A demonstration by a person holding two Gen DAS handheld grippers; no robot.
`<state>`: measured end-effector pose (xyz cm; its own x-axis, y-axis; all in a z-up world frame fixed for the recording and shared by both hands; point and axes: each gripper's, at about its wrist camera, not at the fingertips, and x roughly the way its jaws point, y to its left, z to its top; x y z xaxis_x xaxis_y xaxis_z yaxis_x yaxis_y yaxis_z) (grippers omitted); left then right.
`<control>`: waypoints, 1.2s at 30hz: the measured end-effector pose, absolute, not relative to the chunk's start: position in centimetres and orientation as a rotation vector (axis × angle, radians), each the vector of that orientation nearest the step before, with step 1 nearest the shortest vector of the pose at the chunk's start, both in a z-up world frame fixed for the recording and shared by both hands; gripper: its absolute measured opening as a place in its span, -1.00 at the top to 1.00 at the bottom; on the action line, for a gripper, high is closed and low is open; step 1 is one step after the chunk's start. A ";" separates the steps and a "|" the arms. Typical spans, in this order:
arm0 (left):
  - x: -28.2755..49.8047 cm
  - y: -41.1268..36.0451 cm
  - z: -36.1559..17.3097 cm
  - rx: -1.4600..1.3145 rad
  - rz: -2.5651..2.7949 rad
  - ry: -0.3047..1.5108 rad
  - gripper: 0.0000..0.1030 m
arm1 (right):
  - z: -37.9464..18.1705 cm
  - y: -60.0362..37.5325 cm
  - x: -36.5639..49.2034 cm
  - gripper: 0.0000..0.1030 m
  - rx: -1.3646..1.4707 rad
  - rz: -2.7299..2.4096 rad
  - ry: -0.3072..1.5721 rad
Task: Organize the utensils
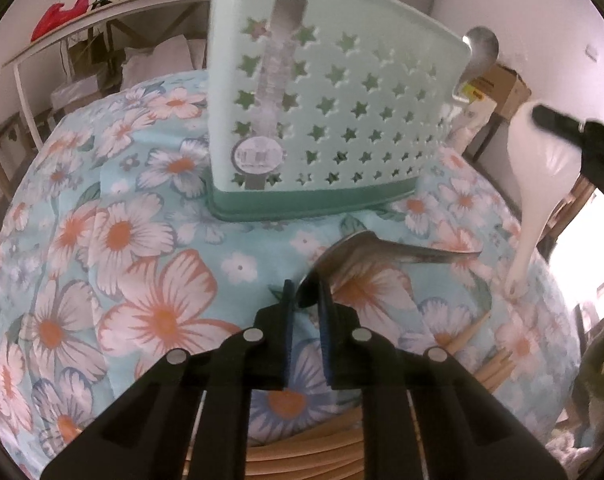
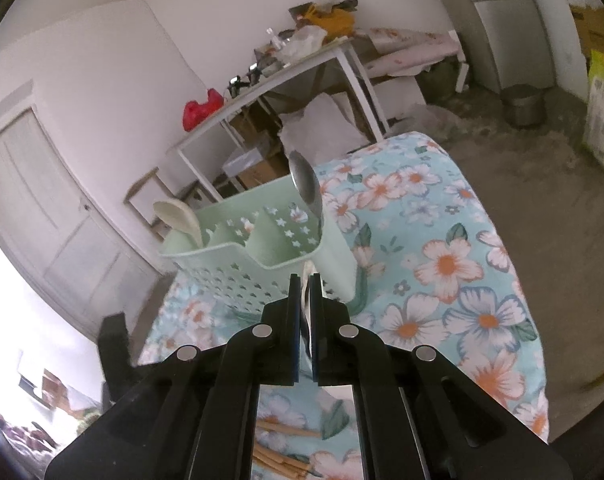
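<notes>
A pale green caddy (image 1: 321, 120) with star holes stands upright on the flowered cloth, straight ahead in the left wrist view. A metal spoon (image 1: 481, 52) sticks out of its right end. My left gripper (image 1: 305, 286) is shut on the bowl end of a second metal spoon (image 1: 385, 252), whose handle points right just above the cloth. To the right, my right gripper (image 1: 557, 122) holds a white spoon (image 1: 541, 176) that hangs handle down. In the right wrist view my right gripper (image 2: 305, 278) is shut on that white spoon (image 2: 309, 300), just in front of the caddy (image 2: 242, 248).
The caddy holds another white spoon (image 2: 178, 216) at its left end and the metal spoon (image 2: 305, 188) at its right. Wooden chopsticks (image 1: 497, 364) lie on the flowered tablecloth (image 1: 142, 240) near me. A white table (image 2: 302, 68) with clutter stands behind.
</notes>
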<state>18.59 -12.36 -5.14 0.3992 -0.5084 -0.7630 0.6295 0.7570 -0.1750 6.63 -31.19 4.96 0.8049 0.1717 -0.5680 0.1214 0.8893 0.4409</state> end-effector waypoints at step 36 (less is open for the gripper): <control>15.2 -6.8 4.9 -0.027 -0.698 0.659 0.98 | 7.2 -28.0 5.3 0.94 0.331 -0.037 0.574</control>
<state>15.19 -6.83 4.92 0.5739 -0.6035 -0.5536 0.5871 0.7744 -0.2358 5.33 -27.99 7.20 0.8408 0.0572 -0.5383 0.1257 0.9466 0.2969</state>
